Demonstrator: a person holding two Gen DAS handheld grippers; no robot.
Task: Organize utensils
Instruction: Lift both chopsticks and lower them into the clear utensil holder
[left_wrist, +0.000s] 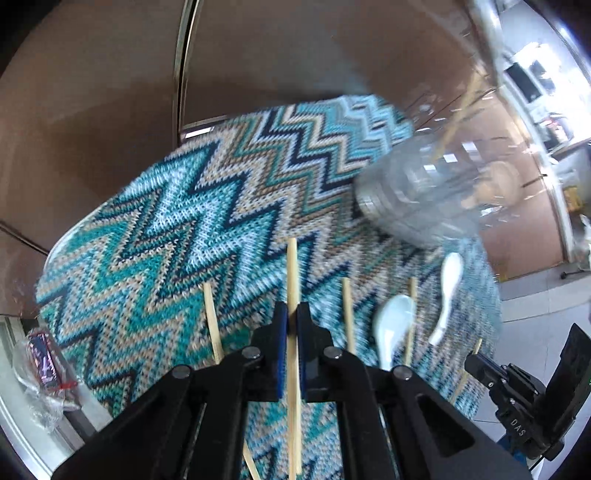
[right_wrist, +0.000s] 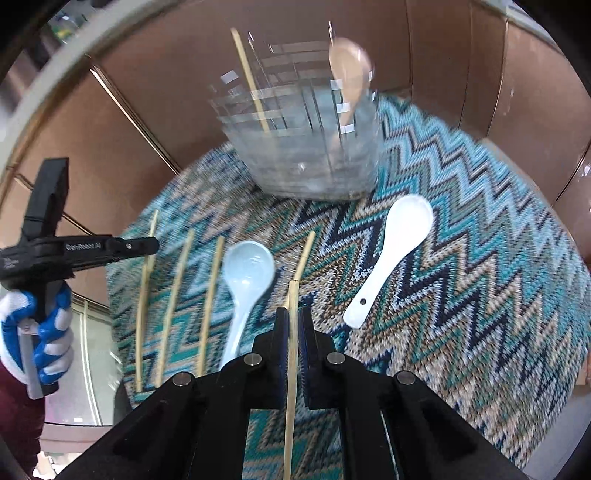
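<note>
1. Left wrist view: left gripper (left_wrist: 292, 321) has its jaws clamped on a wooden chopstick (left_wrist: 292, 273), whose tip juts out past the blue pads over a zigzag-patterned knit cloth (left_wrist: 166, 229).
2. On the cloth lie more chopsticks: one just left of the jaws (left_wrist: 211, 317), one just right of them (left_wrist: 348, 314), another further right (left_wrist: 410, 317).
3. A pale blue spoon (left_wrist: 392, 325) lies between those two right-hand chopsticks; a white spoon (left_wrist: 448, 291) lies further right. A clear glass holder (left_wrist: 417, 195), blurred, stands at the cloth's right side with a chopstick leaning inside. The right gripper's black body shows at the lower right edge.
4. Right wrist view: right gripper (right_wrist: 292, 325) is clenched on a second chopstick (right_wrist: 292, 306), held above the cloth (right_wrist: 480, 229).
5. Three chopsticks lie side by side at the left (right_wrist: 176, 295), with the pale blue spoon (right_wrist: 248, 273) just right of them and one more chopstick (right_wrist: 306, 251) beyond the jaws. The white spoon (right_wrist: 395, 251) lies to the right, well apart.
6. The glass holder (right_wrist: 303, 147) stands at the far side, containing an upright chopstick (right_wrist: 251, 81) and a pinkish spoon (right_wrist: 349, 66). A gloved hand (right_wrist: 40, 332) grips the left gripper at the left edge.
</note>
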